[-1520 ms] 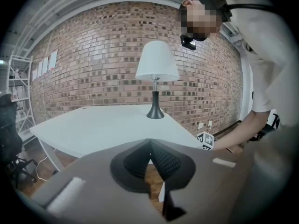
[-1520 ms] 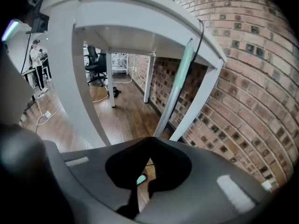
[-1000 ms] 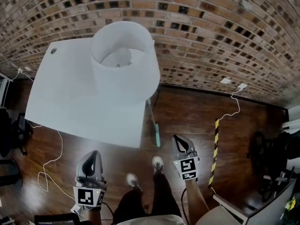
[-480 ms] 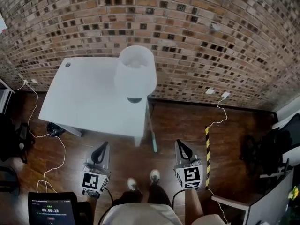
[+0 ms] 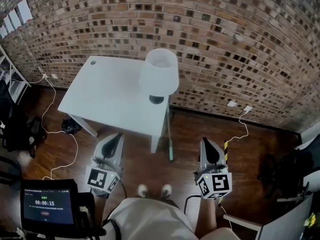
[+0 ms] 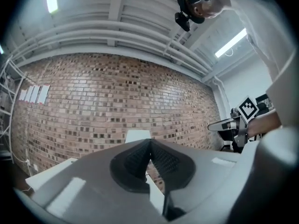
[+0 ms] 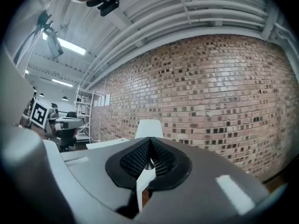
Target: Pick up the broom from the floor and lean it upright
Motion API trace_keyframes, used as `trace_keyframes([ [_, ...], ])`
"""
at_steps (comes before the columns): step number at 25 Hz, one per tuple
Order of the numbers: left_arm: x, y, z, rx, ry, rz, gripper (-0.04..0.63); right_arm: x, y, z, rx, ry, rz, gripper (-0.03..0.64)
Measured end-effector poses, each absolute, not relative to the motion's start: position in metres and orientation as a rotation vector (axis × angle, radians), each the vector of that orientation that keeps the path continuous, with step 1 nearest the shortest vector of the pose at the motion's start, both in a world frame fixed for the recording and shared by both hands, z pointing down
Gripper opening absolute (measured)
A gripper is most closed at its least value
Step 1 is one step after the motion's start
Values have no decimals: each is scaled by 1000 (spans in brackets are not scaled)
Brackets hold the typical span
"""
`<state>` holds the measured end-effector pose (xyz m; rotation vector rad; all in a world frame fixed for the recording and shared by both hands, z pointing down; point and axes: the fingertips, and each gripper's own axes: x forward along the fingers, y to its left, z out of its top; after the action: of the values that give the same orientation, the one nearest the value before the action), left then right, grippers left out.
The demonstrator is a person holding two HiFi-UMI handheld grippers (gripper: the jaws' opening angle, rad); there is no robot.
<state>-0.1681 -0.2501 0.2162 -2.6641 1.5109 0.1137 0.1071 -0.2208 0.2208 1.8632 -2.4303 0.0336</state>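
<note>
The broom (image 5: 169, 136) is a thin pale stick with a teal end near the floor. It stands leaning at the right front corner of the white table (image 5: 110, 99), close to the brick wall. My left gripper (image 5: 117, 137) is held up in front of the table's front edge, shut and empty. To the right of the broom and apart from it, my right gripper (image 5: 205, 142) is also shut and empty. In the left gripper view the gripper (image 6: 150, 143) points level at the wall with its pads together. The right gripper (image 7: 149, 143) looks the same in the right gripper view.
A white lamp (image 5: 159, 74) stands on the table's far right corner. White cables (image 5: 60, 144) trail over the wooden floor at the left. A yellow-black striped strip (image 5: 225, 147) lies right of my right gripper. A timer screen (image 5: 46, 204) sits low left, and chairs (image 5: 287, 171) stand at the right.
Both grippers have risen from near the floor and now point level at the wall. The head view has pulled up and back. The broom stays leaning at the table's corner.
</note>
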Motion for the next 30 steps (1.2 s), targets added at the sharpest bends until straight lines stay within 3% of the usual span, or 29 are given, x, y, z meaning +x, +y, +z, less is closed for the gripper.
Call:
trace_keyframes([
  [8, -164, -224, 191, -2612, 1504, 185, 2, 111, -202, 210, 1853, -2455, -7, 12],
  [17, -165, -192, 200, -2621, 1444, 73, 2, 104, -167, 221, 1820, -2460, 24, 12],
  [30, -93, -53, 223, -2633, 1434, 19, 2, 147, -46, 228, 1784, -2528, 9, 12],
])
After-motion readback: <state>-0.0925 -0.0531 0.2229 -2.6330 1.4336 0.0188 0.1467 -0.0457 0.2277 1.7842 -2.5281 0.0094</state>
